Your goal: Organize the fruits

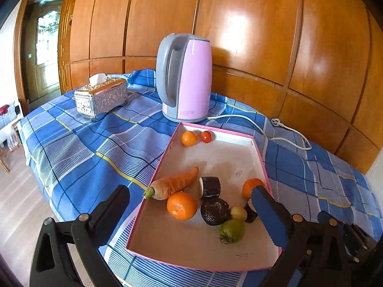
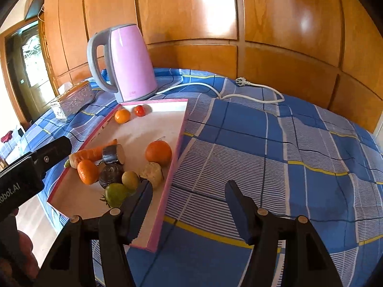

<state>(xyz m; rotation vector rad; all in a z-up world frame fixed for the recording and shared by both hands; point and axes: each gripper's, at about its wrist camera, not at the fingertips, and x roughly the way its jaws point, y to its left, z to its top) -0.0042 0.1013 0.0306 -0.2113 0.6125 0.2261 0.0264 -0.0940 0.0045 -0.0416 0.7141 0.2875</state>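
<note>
Fruit is gathered in a shallow pink-rimmed tray (image 1: 259, 160) laid on a table covered by a blue checked cloth (image 1: 79, 148). At the tray's far corner, nearest the pink kettle (image 1: 185, 79), a small orange (image 1: 189, 138) and a red tomato (image 1: 206, 136) are seen side by side. Toward the near end a carrot (image 1: 176, 183), a larger orange (image 1: 182, 205), dark cut rolls (image 1: 214, 211), a yellow-green fruit (image 1: 238, 212) and a green tomato (image 1: 232, 230) are crowded together, with another orange (image 2: 158, 152) beside the right rim.

The left gripper (image 1: 191, 210) is held spread wide above this cluster, nothing between its fingers. The right gripper (image 2: 189, 205) is likewise spread and empty, straddling the tray's right rim.

The round pieces are judged light, firm and smooth, so rolling is likely; a hold across the widest middle would be safest. The carrot is best taken mid-length. The green tomato's stem should be avoided.

The cloth is wrinkled and soft. A silver tissue box (image 1: 100, 98) stands at the table's far left corner, and the kettle's white cord (image 2: 239, 93) trails along the far edge, below polished wood panelling (image 1: 239, 24).
</note>
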